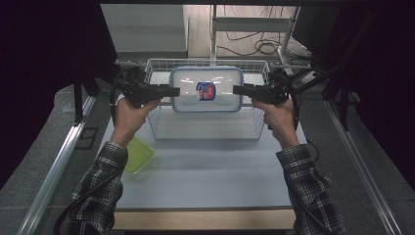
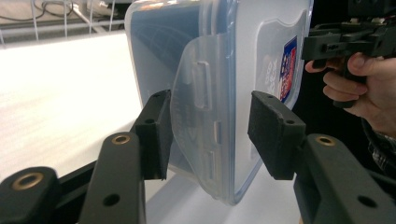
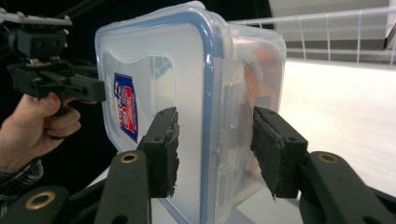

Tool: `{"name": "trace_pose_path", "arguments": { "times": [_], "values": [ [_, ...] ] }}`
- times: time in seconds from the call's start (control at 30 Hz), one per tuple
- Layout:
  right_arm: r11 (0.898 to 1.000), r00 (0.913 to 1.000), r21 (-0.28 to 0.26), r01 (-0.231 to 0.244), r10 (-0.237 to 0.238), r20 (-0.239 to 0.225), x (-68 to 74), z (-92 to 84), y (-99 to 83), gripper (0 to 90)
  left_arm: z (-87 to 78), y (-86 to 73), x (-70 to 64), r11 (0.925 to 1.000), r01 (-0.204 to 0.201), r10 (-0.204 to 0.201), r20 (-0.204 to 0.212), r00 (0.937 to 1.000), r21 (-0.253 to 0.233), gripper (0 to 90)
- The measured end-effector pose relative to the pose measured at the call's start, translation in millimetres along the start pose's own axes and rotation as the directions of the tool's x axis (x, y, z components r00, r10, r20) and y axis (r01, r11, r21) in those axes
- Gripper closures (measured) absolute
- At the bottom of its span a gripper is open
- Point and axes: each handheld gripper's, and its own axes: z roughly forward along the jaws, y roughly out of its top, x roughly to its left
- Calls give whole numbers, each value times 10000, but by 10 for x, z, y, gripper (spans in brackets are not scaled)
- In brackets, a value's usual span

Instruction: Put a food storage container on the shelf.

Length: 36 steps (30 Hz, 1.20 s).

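A person stands at the table with a gripper in each hand, and between the two hangs a clear lidded container [image 1: 206,89] with a blue seal and a small red-and-blue label — held in the air over the wire basket [image 1: 254,128], not resting in it. The left gripper [image 1: 173,91] has one short end and the right gripper [image 1: 238,89] the opposite end, which I judge is the point of using both: the box is wide, and a pinch at each end keeps it level and stops it swinging. In the left gripper view the jaws straddle the side latch flap [image 2: 198,107] of the lid; the near pad [image 2: 156,133] lies against it, while the far pad looks a shade off the wall, so I would call it a light grasp rather than a hard clench. In the right gripper view the pads [image 3: 166,149] sit on either side of the rim and look pressed onto it. Around them: a yellow-green lid [image 1: 138,155] lies flat on the white tabletop [image 1: 205,171] near the left forearm, well clear of the basket. The basket's tall wire walls are what stand in the way — the box must stay above the rim on any move sideways.
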Motion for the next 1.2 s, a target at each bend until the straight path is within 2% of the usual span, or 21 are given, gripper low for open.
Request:
{"name": "trace_pose_path", "arguments": {
  "times": [0.1,0.23,0.4,1.0,1.1,1.13,1.2],
  "values": [
    [10000,9999,6,-98,98,78,-22,16,54,516,20,45,27,9998,175,-175,20,9998,-3,513],
    [9999,9998,-13,-140,140,122,-59,46,83,513,41,74,60,9998,172,-172,-40,9998,-29,510],
    [9999,9997,-92,-74,76,228,-58,73,86,509,62,84,65,9995,271,-276,-287,9992,-160,490],
    [9997,9984,-254,-26,40,565,-48,107,68,490,101,109,88,9991,280,-297,-533,9981,-318,463],
    [9997,9977,-230,18,-3,672,-43,110,64,487,108,116,98,9992,285,-301,-549,9980,-296,459],
    [9999,9967,-60,98,-93,803,-41,120,55,495,118,112,119,9988,414,-425,-427,9982,-254,453],
    [9995,9949,197,244,-262,978,-43,139,34,516,129,109,122,9988,415,-426,-463,9980,-249,437]
  ]
}}
